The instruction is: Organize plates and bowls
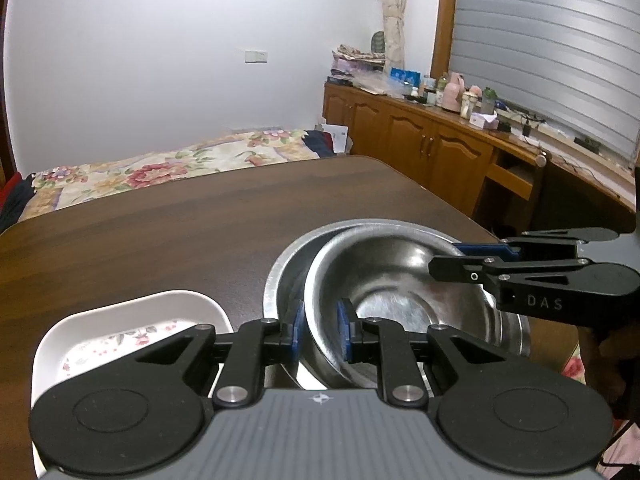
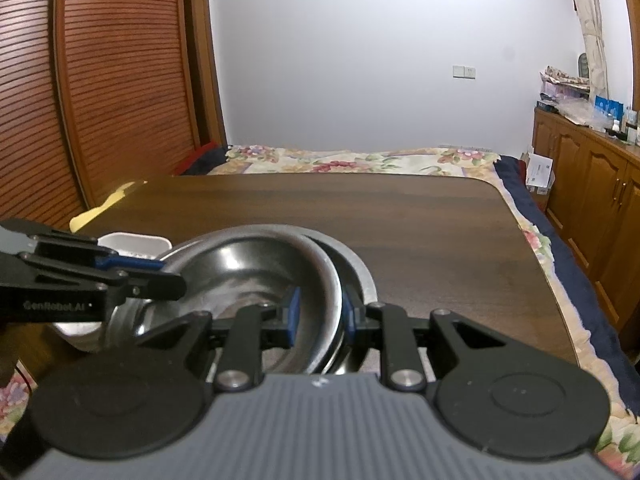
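Over the table [image 1: 160, 232] we held the upper steel bowl [image 1: 400, 280], both jaws clamped on its rim; next, seating it squarely in the lower bowl [image 1: 288, 268].

The dark brown wooden table with rounded corners [image 1: 180, 232] fills the middle of both views, and its far half is bare wood. On it, at the lower left of the left wrist view, lies a white rectangular plate with a flower pattern inside [image 1: 120, 328]. Just beside the plate, toward the lower centre, a wide shallow steel bowl [image 1: 280, 276] sits on the wood, and a smaller, tilted steel bowl [image 1: 400, 280] lies inside it.
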The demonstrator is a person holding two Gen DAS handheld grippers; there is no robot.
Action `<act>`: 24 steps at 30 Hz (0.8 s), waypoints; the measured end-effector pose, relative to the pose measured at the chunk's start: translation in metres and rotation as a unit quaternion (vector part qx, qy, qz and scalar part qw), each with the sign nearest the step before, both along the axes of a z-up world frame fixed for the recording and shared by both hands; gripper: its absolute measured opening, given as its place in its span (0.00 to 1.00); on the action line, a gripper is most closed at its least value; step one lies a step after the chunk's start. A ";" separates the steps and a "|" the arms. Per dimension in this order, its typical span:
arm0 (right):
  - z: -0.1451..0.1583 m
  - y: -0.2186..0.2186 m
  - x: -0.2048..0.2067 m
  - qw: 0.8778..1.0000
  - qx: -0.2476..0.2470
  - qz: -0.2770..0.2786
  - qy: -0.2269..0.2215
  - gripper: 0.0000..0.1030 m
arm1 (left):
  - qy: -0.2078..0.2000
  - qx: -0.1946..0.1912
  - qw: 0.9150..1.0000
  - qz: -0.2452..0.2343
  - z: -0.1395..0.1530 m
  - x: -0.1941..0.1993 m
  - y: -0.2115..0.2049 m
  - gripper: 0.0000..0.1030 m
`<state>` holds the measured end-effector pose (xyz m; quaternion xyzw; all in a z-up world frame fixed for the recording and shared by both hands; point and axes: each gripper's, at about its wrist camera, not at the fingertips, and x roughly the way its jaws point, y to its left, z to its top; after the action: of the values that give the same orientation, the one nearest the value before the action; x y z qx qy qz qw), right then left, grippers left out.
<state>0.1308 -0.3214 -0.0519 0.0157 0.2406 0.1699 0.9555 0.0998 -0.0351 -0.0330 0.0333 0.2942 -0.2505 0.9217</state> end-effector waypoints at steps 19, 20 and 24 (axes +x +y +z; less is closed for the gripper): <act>0.006 -0.014 -0.008 0.999 0.027 -0.022 -0.041 0.49 | -0.037 -0.030 0.998 0.049 0.014 -0.007 0.016 0.69; 0.004 -0.015 -0.008 0.999 0.025 -0.023 -0.042 0.53 | -0.038 -0.028 0.998 0.051 0.013 -0.008 0.016 0.69; -0.005 -0.016 -0.005 0.998 0.030 -0.026 -0.040 0.56 | -0.034 -0.029 0.997 0.057 0.004 -0.012 0.015 0.68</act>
<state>0.1254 -0.3378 -0.0566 0.0440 0.1960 0.1528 0.9676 0.0878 -0.0196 -0.0289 -0.0013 0.2572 -0.2049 0.9444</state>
